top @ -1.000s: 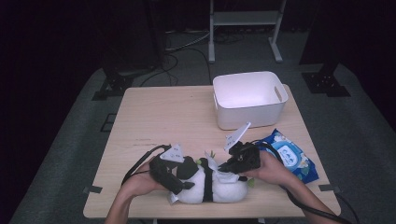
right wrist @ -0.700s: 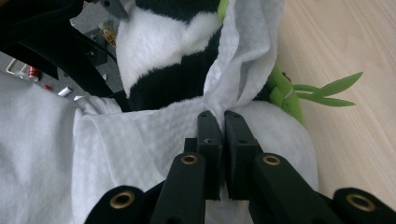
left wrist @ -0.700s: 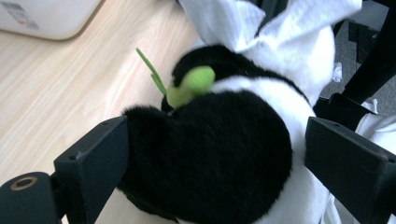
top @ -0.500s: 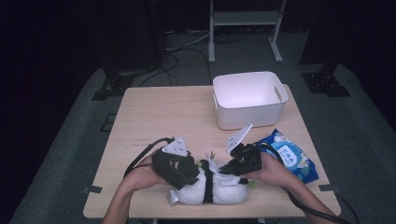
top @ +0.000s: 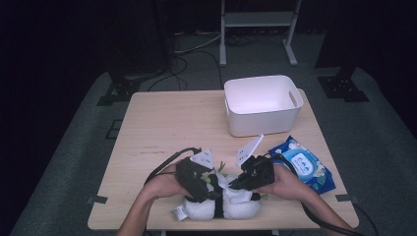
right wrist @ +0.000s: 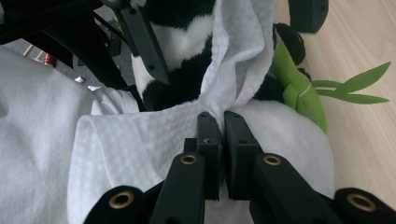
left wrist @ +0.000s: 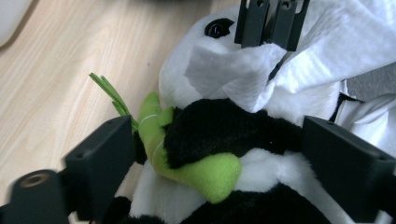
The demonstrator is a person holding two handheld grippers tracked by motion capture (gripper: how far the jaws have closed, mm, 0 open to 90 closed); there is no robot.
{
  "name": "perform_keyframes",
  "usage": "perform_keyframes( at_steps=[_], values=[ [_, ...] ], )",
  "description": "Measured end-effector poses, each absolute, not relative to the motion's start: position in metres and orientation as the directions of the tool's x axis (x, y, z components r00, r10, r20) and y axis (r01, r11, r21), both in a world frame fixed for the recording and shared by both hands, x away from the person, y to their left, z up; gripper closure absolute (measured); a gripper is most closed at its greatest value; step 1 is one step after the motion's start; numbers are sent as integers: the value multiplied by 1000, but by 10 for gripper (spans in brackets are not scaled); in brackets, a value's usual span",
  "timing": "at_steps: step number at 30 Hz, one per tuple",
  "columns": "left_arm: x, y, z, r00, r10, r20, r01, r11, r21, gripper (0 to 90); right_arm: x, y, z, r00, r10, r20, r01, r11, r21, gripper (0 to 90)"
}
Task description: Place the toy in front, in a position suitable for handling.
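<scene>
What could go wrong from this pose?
1. The right gripper pinches only a thin fold of the white wipe; a hard stroke over the plush could pull it free.
2. The left gripper straddles the panda toy with its fingers wide, and they have just been closing. Loosely braced, the toy may slide.
3. The panda lies near the table edge and might get pushed off.

A: High view: light falls from above onto the table (top: 162,132); the floor around it sinks into near black. The white bin (top: 262,104) glares, its inside washed out.

B: Sharpness?

A: Soft and grainy there, edges a little smeared. Both gripper views are evenly bright and crisp on the plush panda (left wrist: 243,135) and the white wipe (right wrist: 140,140). Nearest black jaws blur at the bottom edge. Shadows stay faint.
</scene>
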State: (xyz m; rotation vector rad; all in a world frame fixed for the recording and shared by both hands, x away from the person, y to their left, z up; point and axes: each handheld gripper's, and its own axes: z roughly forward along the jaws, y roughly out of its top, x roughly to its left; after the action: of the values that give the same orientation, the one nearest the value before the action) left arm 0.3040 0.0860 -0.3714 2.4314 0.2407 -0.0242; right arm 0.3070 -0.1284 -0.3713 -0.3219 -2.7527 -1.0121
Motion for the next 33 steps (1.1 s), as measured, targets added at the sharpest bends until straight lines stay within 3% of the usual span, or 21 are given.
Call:
perform_keyframes(
  at_steps=[9, 16, 22, 29, 33],
  values=[
    [307, 90, -366, 988, 145, -61, 147, -717, 682, 412, 311, -134, -368, -954, 156, 255, 286, 721, 631, 843],
    [312, 89, -366, 986, 146, -78, 161, -728, 666, 508, 311, -133, -367, -955, 158, 251, 285, 723, 630, 840],
    [312, 89, -363, 990, 133, -50, 131, -723, 678, 656, 312, -136, -364, -957, 171, 234, 284, 717, 637, 824],
    [321, 91, -357, 991, 137, -13, 107, -714, 692, 701, 320, -139, -358, -954, 218, 205, 300, 702, 647, 823],
    [328, 90, -349, 989, 136, 57, 61, -728, 683, 711, 323, -137, -355, -954, 235, 187, 299, 700, 648, 828]
  ],
)
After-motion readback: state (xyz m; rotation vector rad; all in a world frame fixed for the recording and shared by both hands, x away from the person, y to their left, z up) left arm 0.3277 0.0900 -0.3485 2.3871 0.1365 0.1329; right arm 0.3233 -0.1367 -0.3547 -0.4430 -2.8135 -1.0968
